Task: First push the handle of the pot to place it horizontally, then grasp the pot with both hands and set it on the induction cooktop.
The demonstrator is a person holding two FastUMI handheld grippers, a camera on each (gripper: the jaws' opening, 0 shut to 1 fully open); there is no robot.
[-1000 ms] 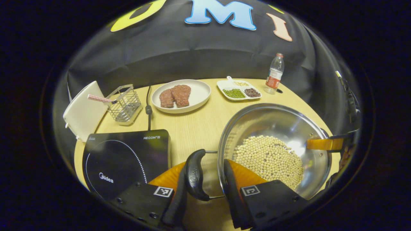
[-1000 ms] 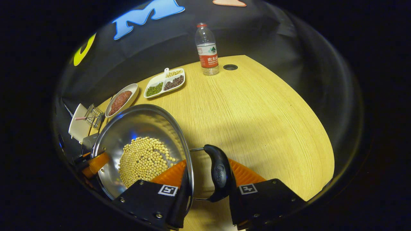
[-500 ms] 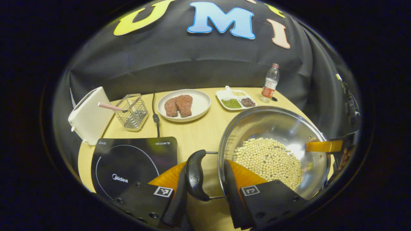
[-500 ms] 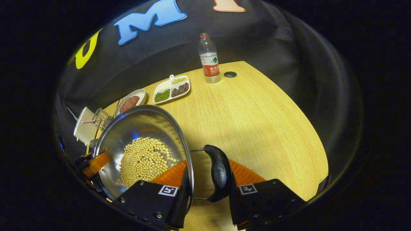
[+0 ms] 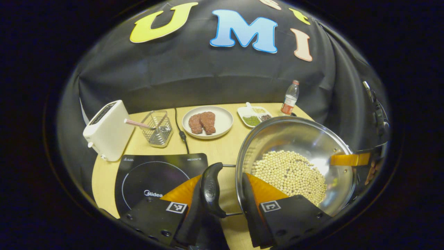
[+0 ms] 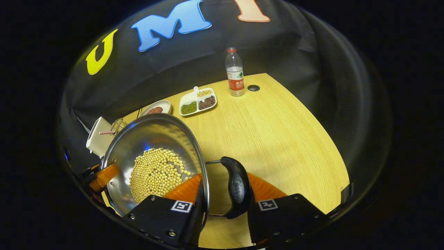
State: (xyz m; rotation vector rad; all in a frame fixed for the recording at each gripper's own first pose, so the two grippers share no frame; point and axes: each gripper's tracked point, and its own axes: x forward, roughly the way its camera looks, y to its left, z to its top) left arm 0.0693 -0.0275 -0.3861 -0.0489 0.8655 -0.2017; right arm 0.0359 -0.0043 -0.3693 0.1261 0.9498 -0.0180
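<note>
In the left gripper view, the left tongs [image 5: 224, 194] sit at the bottom centre, one finger outside the black handle [image 5: 210, 190] and the other inside the rim of the pot [image 5: 295, 135], closed across both. The pot, with pale beans [image 5: 289, 173] in its bottom, fills the lower right of that frame and is held up off the bench [image 5: 222, 147]. The cooktop [image 5: 156, 173] lies at lower left, just beside the handle. Behind it stand a toaster [image 5: 105, 130] and a wire basket [image 5: 158, 125], with a cord [image 5: 182, 133] running back along the bench. A plate [image 5: 222, 118] of meat sits at centre, a tray [image 5: 255, 114] and a bottle [image 5: 289, 99] farther right. The other tongs' finger shows at the pot's far rim, at the right edge.

In the right gripper view, the right tongs [image 6: 222, 194] clamp the pot's [image 6: 156, 135] rim and second handle [image 6: 236, 187] the same way. The pot lies at lower left, and the left tongs' finger shows at its far rim. This view opens on a broad bare stretch of bench [image 6: 277, 139] to the right, running to its curved edge. The bottle [image 6: 235, 73] stands near the far edge, the tray [image 6: 197, 101] left of it, and the toaster [image 6: 99, 140] peeks past the pot's rim.
</note>
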